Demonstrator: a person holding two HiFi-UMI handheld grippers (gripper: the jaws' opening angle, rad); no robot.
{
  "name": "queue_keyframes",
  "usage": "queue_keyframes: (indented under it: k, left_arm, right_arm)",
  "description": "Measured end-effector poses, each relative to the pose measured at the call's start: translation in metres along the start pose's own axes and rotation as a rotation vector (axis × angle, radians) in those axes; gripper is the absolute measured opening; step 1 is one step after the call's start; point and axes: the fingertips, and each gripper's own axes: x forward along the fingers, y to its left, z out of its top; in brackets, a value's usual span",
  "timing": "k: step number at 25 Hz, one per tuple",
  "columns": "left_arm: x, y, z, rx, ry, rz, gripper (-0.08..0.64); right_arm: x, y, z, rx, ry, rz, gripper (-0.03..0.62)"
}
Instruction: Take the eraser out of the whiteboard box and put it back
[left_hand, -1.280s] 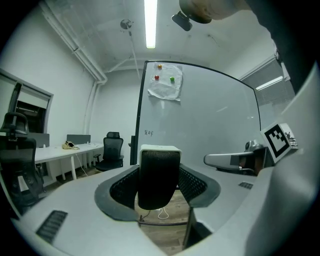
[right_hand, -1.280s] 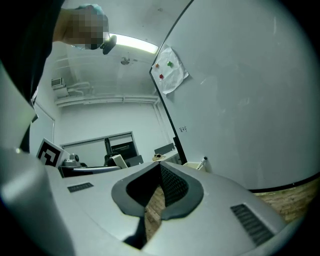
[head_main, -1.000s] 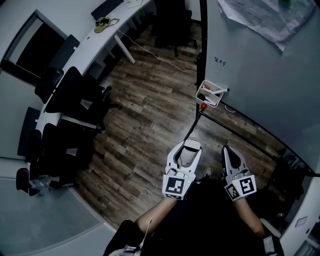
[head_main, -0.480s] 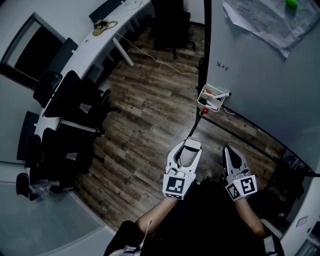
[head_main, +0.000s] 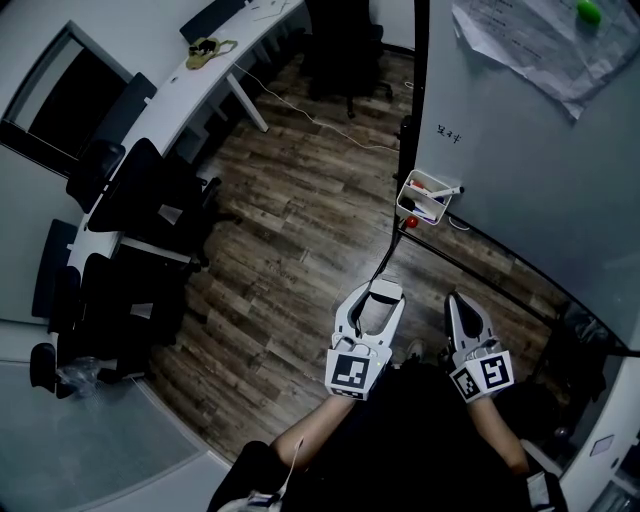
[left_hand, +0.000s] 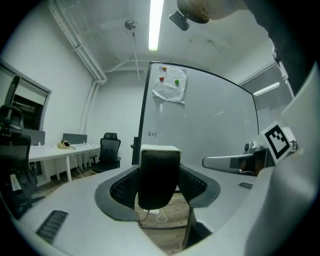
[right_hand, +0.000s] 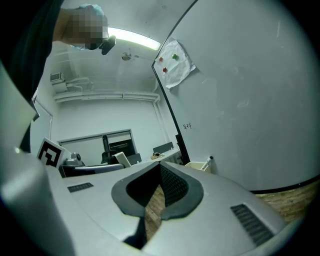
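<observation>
My left gripper (head_main: 378, 297) is shut on the eraser (head_main: 384, 289), a block with a white back and black felt. In the left gripper view the eraser (left_hand: 159, 172) stands upright between the jaws. My right gripper (head_main: 455, 298) is shut and empty, with its jaws (right_hand: 159, 169) meeting at the tips. The whiteboard box (head_main: 424, 195), a small white tray with markers, hangs on the whiteboard's (head_main: 530, 160) left edge, ahead of both grippers and apart from them. The box (right_hand: 200, 165) also shows low in the right gripper view.
A paper sheet (head_main: 530, 40) with magnets hangs high on the whiteboard. A long white desk (head_main: 215, 60) and black office chairs (head_main: 140, 200) stand to the left. Wood floor (head_main: 300, 230) lies between them and me, with a cable (head_main: 300, 105) on it.
The head view has shifted slightly, so the box sits a little lower and further right in the picture. Both grippers have kept still, and the eraser stays held.
</observation>
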Motion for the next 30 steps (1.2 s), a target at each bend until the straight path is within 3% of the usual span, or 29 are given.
queue_keyframes:
  k: [17, 30]
  left_arm:
    - [-0.016, 0.011, 0.0, 0.003, 0.001, -0.024, 0.244]
    - [-0.018, 0.042, 0.002, 0.011, -0.003, -0.104, 0.244]
  right_arm:
    - [0.002, 0.018, -0.009, -0.008, 0.011, -0.023, 0.015]
    - [0.009, 0.039, -0.021, -0.017, 0.003, -0.122, 0.015]
